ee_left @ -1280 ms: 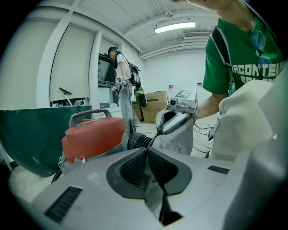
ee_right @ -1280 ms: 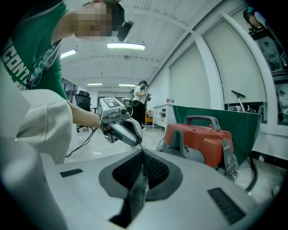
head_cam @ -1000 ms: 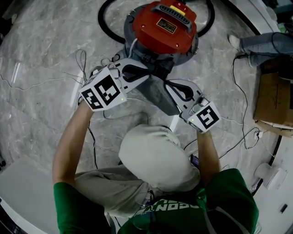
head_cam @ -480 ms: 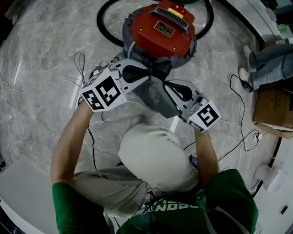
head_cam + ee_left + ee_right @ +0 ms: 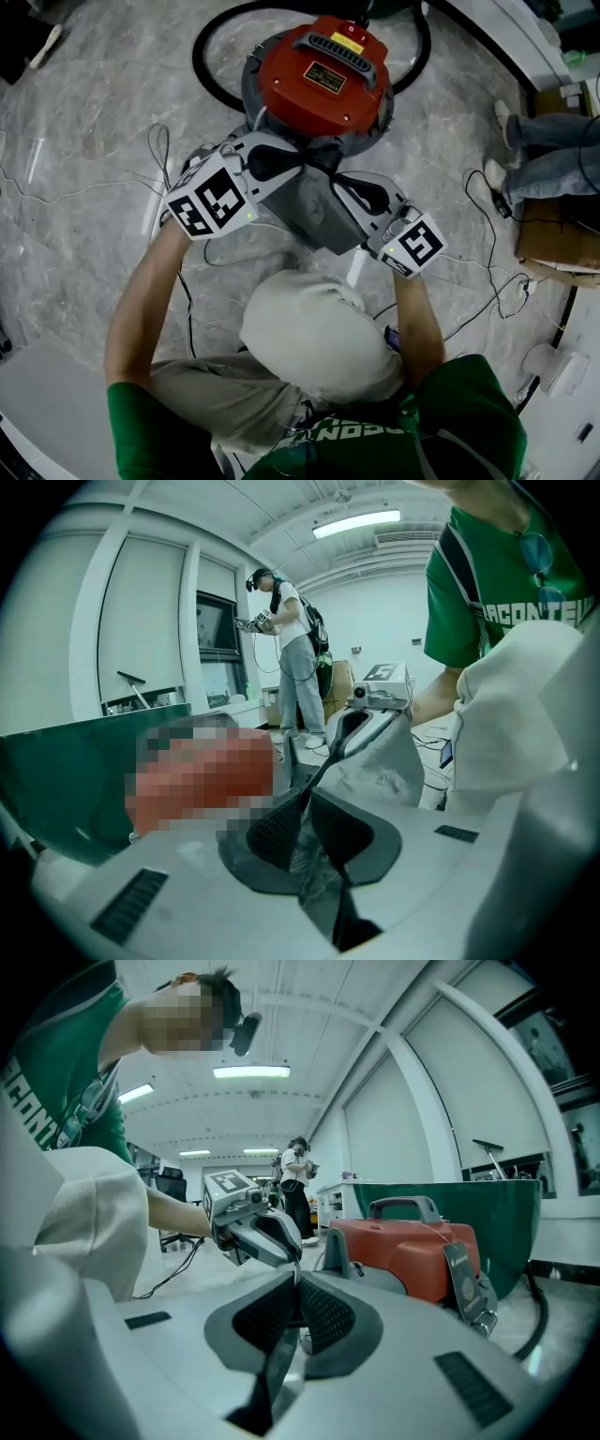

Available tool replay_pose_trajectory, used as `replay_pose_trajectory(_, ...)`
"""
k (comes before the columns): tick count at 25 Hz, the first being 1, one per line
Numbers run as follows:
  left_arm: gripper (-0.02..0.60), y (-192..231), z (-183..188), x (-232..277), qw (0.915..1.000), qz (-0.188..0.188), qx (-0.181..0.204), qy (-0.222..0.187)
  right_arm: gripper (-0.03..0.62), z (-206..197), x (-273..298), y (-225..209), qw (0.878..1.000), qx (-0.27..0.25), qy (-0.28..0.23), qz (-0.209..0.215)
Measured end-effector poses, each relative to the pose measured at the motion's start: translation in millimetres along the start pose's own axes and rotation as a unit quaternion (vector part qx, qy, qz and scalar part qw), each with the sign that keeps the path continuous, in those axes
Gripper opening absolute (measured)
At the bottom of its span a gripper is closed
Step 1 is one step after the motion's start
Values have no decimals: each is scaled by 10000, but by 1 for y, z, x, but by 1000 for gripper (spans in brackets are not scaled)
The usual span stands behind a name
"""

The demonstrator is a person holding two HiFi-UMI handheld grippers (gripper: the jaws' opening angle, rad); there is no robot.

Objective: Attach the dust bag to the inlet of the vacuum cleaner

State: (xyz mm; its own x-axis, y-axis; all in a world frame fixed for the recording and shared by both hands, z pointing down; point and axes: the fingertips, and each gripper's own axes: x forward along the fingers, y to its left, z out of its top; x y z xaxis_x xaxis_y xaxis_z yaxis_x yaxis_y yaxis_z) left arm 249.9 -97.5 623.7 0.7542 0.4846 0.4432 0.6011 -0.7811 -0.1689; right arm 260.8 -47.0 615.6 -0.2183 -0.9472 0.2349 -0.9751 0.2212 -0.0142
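Note:
The red vacuum cleaner [image 5: 319, 80] stands on the marble floor, and its red body [image 5: 412, 1246] also shows in the right gripper view. A grey dust bag [image 5: 314, 211] hangs just in front of it, stretched between both grippers. My left gripper [image 5: 298, 167] is shut on the bag's left upper edge, with grey fabric [image 5: 323, 892] pinched between its pads. My right gripper [image 5: 339, 180] holds the right upper edge. Its jaws have just been opening slightly, and a thin sheet of the bag [image 5: 281, 1354] is still between the pads. The vacuum's inlet is hidden behind the bag.
A black hose [image 5: 208, 66] loops round behind the vacuum. Thin cables [image 5: 164, 141] trail over the floor. A bystander's legs [image 5: 548, 164] and a cardboard box [image 5: 553, 225] are at the right. My bent knee [image 5: 314, 328] is just below the bag.
Both grippers keep the bag in nearly the same spot against the vacuum. The bystander's feet at the right have shifted, and the head camera has drifted a little.

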Motion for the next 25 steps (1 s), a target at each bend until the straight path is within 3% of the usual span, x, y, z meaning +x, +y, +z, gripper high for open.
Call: replay_pose_trajectory(25, 40, 14, -5, 7, 9986, 475, -202, -127, 21, 0, 5, -14, 9998, 10, -62, 176)
